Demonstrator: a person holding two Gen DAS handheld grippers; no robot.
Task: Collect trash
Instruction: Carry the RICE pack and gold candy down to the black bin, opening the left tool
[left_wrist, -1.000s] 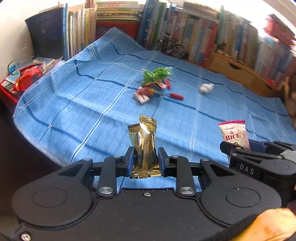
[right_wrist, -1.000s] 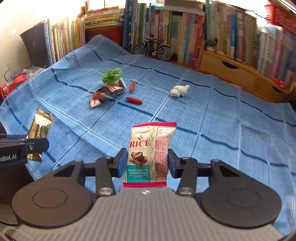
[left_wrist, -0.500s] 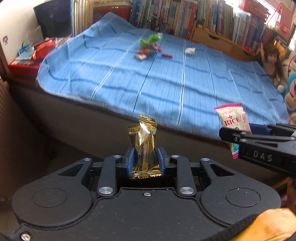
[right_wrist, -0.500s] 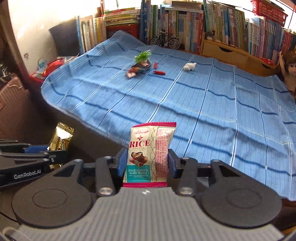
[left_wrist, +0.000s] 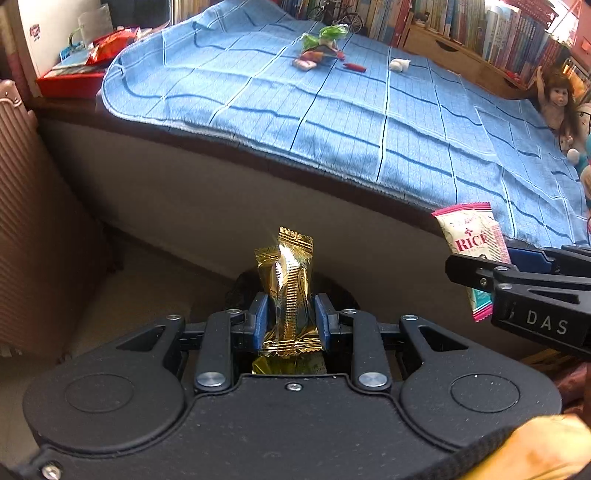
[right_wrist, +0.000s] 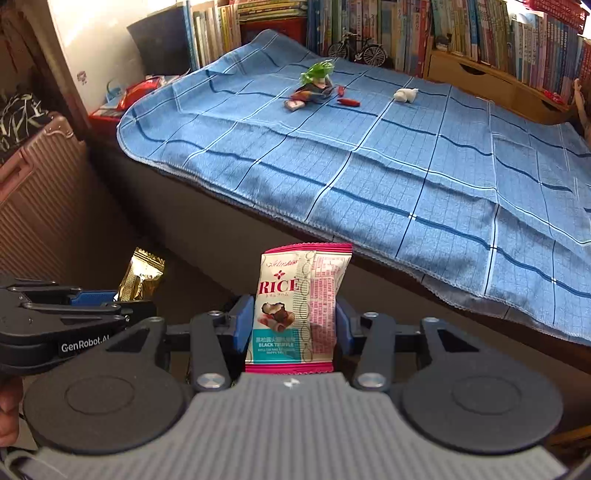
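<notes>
My left gripper (left_wrist: 289, 322) is shut on a gold foil wrapper (left_wrist: 288, 284), held upright off the bed's near side, over a dark round opening (left_wrist: 332, 286) on the floor. My right gripper (right_wrist: 292, 325) is shut on a pink and white RICE snack packet (right_wrist: 300, 302), also off the bed's edge. Each gripper shows in the other's view: the right one (left_wrist: 480, 275) with its packet (left_wrist: 471, 236), the left one (right_wrist: 122, 301) with the gold wrapper (right_wrist: 142, 273). More trash lies far back on the blue checked blanket (right_wrist: 369, 155): a green and red wrapper heap (right_wrist: 314, 83), red pieces (right_wrist: 347, 100) and a white crumpled bit (right_wrist: 405, 94).
A ribbed brown suitcase (right_wrist: 40, 206) stands at the left, beside the bed's dark side panel (left_wrist: 221, 199). Bookshelves (right_wrist: 443, 33) and a toy bicycle (right_wrist: 356, 50) line the far side. A doll (left_wrist: 557, 99) sits at the right. A red tray of clutter (left_wrist: 77, 70) is at the bed's left corner.
Both grippers have drawn back from over the blanket to beyond the bed's near edge, each keeping its wrapper. The floor, suitcase and dark opening have come into view.
</notes>
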